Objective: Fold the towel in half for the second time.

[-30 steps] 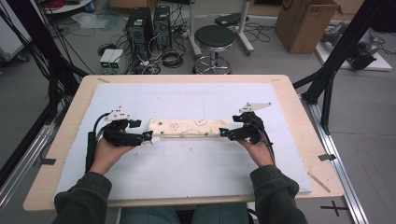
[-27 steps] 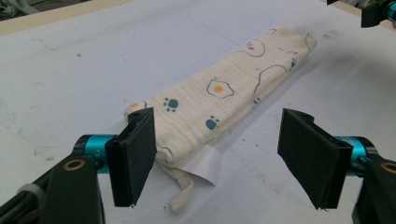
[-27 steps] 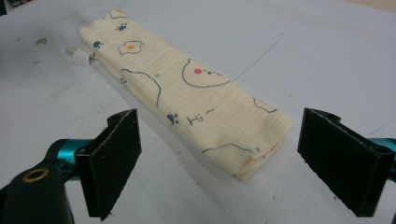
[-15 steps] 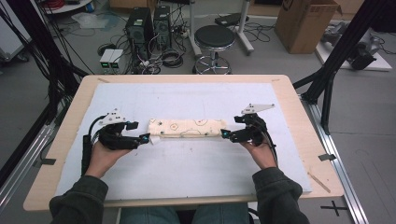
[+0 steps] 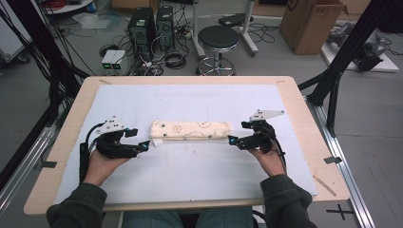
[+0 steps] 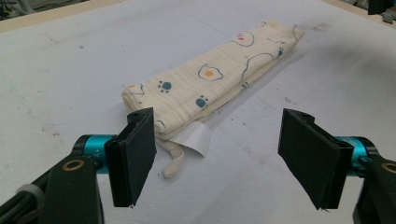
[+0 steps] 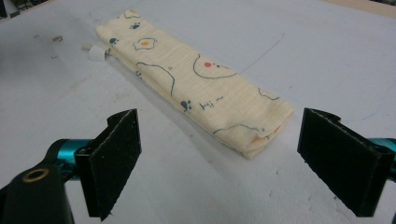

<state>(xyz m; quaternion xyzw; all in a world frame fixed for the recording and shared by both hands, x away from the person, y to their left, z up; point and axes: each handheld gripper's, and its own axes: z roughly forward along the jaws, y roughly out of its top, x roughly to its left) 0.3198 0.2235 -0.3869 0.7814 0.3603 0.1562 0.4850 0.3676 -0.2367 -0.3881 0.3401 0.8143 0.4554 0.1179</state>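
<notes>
Both tools off the cloth. My left gripper (image 5: pixel 146 146) has its jaws spread wide and holds nothing; in the left gripper view (image 6: pixel 224 161) the near end of the folded cloth (image 6: pixel 210 81) lies just ahead of the gap, closer to the left-hand pad, and I cannot be sure from this angle whether that pad brushes the fabric. A white tag (image 6: pixel 194 140) and a small loop stick out from that end. My right gripper (image 5: pixel 232 141) is likewise spread wide and empty; in the right gripper view (image 7: pixel 219 161) the other end of the cloth (image 7: pixel 196 79) sits just ahead of the jaws, apart from both pads. From the high view the cloth (image 5: pixel 190 130), cream with egg and paw prints, lies as a long narrow bundle across the middle of the white mat (image 5: pixel 199 171), lengthwise between the two grippers. Bare mat all round it, in front and behind. Mat stops short of the wooden table edge (image 5: pixel 309 123) on the right. Nothing on the table between tools and cloth. Stool (image 5: pixel 217 38), computer towers (image 5: pixel 149 23) and cardboard box (image 5: pixel 311 21) sit on the floor beyond the far edge, well apart.
</notes>
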